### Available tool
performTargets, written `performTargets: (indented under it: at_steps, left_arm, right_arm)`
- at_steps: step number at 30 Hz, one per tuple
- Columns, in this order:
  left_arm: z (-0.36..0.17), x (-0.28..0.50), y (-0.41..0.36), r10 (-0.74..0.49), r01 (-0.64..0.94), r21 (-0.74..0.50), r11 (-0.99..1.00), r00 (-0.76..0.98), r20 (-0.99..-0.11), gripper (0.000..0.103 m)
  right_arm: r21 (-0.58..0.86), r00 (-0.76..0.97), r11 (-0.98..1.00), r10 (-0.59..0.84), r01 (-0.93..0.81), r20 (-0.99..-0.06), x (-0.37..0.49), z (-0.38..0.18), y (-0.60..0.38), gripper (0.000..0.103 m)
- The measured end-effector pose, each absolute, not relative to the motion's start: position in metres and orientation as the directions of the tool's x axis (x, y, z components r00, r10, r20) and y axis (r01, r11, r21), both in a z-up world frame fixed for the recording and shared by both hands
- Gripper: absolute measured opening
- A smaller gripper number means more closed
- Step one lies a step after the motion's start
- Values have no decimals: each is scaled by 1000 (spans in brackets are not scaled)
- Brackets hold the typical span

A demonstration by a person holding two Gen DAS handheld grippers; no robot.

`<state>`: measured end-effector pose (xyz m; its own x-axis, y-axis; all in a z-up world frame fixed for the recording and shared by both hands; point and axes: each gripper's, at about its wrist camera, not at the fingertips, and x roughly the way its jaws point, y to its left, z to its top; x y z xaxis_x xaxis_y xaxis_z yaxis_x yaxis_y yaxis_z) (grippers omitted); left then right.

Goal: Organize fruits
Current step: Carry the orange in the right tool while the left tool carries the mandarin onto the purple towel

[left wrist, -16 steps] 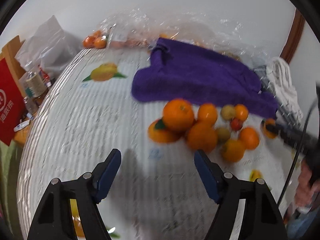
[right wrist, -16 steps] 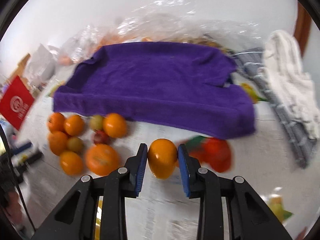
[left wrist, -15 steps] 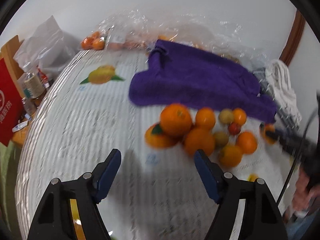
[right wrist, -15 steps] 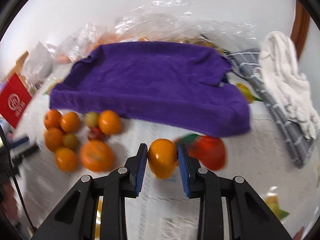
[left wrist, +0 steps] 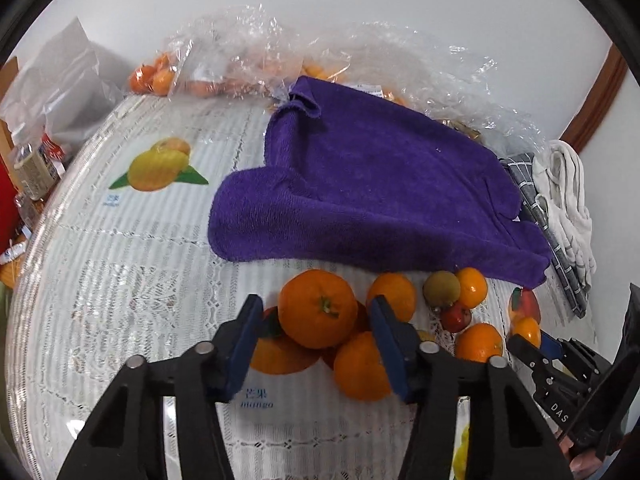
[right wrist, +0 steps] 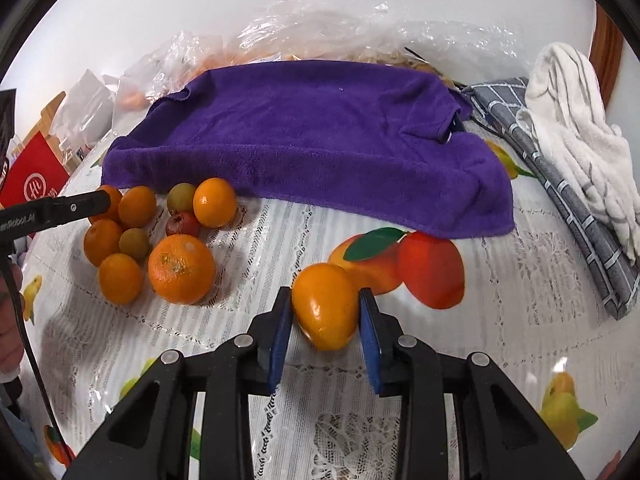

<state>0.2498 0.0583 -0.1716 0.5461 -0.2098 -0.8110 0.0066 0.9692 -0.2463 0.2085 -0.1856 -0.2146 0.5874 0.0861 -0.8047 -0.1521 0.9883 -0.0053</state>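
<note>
White wall behind, table (right wrist: 500,320) under a lace-and-fruit-print cover, purple towel (right wrist: 320,132) as the landmark. Just in front of the towel's near edge sits the fruit pile (right wrist: 160,232) – oranges plus a few small greenish and red ones, bunched together, probably dumped there for sorting. Left gripper (left wrist: 316,336) has just been closing around the big orange (left wrist: 318,314) on top of that pile; pads flank it, contact not clear, slight gaps show, so I judge it not yet gripped. Its stem end faces the camera, round fruit, no real long axis. Right gripper (right wrist: 325,318) is clamped on an oval orange fruit (right wrist: 325,306), held in front of the towel's right corner, off to the side of the pile – likely being carried away to its own group. Its long axis runs tilted, upper-left to lower-right, roughly crosswise to the pinch, so the pads squeeze the narrower middle.
</note>
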Motion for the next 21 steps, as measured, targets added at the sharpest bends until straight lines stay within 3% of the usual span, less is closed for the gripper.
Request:
performTargets:
  at_steps: [1,8,21]
  left_arm:
    - [-174,252,58,-219,10,-253,967,534,-817,41]
    - [-165,247,64,-231,1,-275,961,551,-802,40]
    - [-87,253,55,-174,45,-190,981,642,-747,40]
  right_arm:
    - [-3,588,988,88,-152,-804,208,-215,-186,32]
    - [11,603,993,81,-118,-794,203,-203,-198,32]
    - [41,693,997,75,-65,-717,236,-132,-217,32]
